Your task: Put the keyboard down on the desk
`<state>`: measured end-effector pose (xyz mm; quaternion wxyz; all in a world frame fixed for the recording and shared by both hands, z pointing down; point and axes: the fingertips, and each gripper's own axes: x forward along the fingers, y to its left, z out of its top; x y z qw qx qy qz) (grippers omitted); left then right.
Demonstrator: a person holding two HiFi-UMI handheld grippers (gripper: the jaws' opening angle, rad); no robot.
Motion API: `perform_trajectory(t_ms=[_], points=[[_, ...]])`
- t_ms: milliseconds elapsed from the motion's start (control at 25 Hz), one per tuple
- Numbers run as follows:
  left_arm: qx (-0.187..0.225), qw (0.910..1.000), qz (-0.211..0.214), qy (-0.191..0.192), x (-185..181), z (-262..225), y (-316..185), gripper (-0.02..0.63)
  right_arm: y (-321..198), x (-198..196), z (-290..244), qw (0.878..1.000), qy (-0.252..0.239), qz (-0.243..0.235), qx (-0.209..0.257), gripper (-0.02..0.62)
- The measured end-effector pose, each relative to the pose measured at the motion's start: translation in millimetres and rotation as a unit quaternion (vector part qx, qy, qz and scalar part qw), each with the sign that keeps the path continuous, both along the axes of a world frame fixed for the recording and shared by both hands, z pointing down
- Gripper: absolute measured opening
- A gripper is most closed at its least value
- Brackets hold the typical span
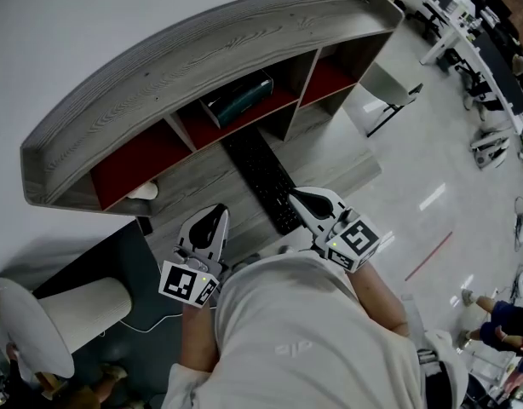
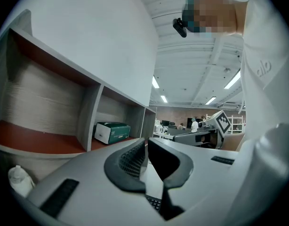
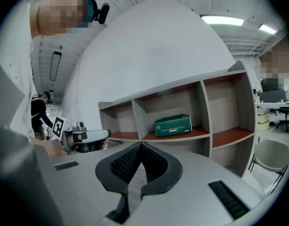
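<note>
The black keyboard [image 1: 266, 179] lies flat on the grey wooden desk [image 1: 198, 196], running from the shelf unit toward me. My left gripper [image 1: 217, 211] hovers over the desk left of the keyboard's near end, jaws shut and empty. My right gripper [image 1: 297, 196] sits at the keyboard's near right edge, also shut with nothing in it. In the left gripper view the closed jaws [image 2: 145, 144] point along the desk, a few keyboard keys [image 2: 155, 203] show below them, and the right gripper [image 2: 215, 125] is at the right. The right gripper view shows its closed jaws [image 3: 140, 146] and the left gripper [image 3: 81, 135].
A curved shelf unit [image 1: 210, 41] with red-floored compartments stands at the desk's back. A green box [image 1: 240, 99] rests in its middle compartment, and a white object [image 1: 142, 191] sits by the left one. A white chair [image 1: 385, 88] stands at the right, a white cylinder [image 1: 74, 309] at lower left.
</note>
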<state>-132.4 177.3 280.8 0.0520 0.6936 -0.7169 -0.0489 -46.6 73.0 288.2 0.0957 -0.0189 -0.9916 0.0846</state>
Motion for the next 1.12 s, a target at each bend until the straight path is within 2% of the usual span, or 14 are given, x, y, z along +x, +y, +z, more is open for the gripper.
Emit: perform_trajectory(t_ms=[280, 760, 960, 1120], points=[[0.002, 0.9998, -0.008, 0.021, -2, 3, -2, 0.018, 2, -5, 9, 0.999, 0.019, -0.012, 0.025, 0.028], [-0.007, 0.9993, -0.029, 0.023, -10, 9, -1, 0.018, -2, -6, 11, 1.000, 0.013, -0.006, -0.003, 0.028], [0.002, 0.9983, -0.038, 0.045, -13, 7, 3, 0.018, -3, -3, 12, 1.000, 0.015, -0.001, -0.007, 0.028], [0.013, 0.9979, -0.045, 0.044, -15, 4, 5, 0.018, -3, -2, 14, 1.000, 0.016, -0.001, -0.008, 0.028]])
